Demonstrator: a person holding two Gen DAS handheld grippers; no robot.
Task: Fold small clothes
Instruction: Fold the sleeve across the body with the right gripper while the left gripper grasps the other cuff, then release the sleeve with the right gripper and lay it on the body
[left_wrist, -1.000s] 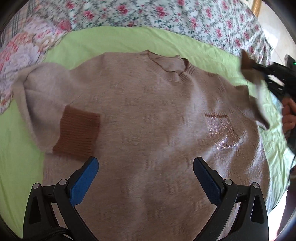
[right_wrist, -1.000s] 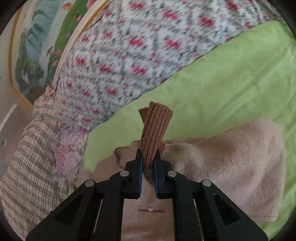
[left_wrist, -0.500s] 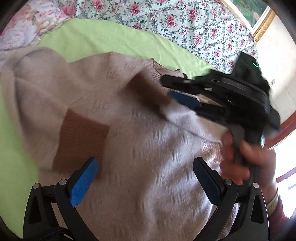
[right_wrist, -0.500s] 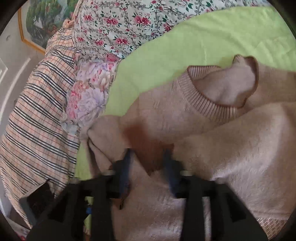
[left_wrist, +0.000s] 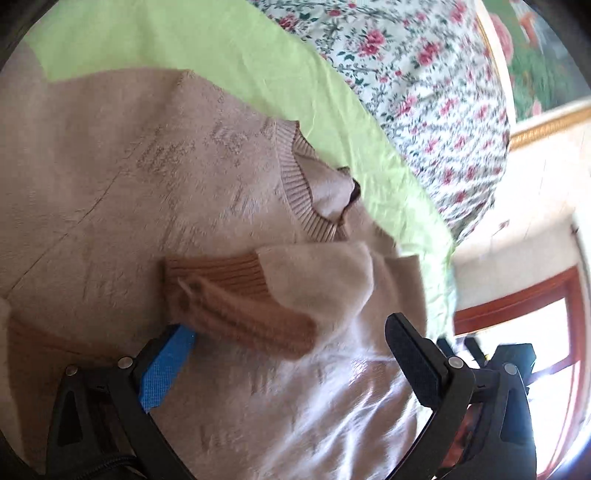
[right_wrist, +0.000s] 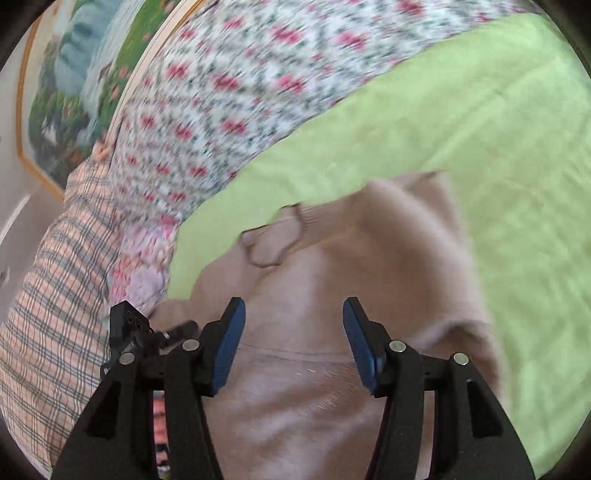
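A beige knit sweater (left_wrist: 129, 192) lies flat on a green sheet (left_wrist: 229, 62). One sleeve with a brown ribbed cuff (left_wrist: 229, 280) is folded across the chest, just below the neckline (left_wrist: 295, 184). My left gripper (left_wrist: 288, 350) is open and empty, close above the sweater with the folded cuff between its fingers. In the right wrist view the sweater (right_wrist: 332, 295) fills the middle. My right gripper (right_wrist: 293, 332) is open and empty above the chest. The left gripper's body (right_wrist: 136, 332) shows at the left there.
Floral bedding (left_wrist: 424, 92) and a plaid pillow (right_wrist: 48, 314) lie beyond the green sheet (right_wrist: 480, 129). A framed picture (right_wrist: 77, 85) hangs on the wall. A red-framed window (left_wrist: 524, 314) is at the right of the left wrist view.
My right gripper carried the sleeve cuff across the sweater, let it go on the chest and drew back open. My left gripper swung towards the neckline.
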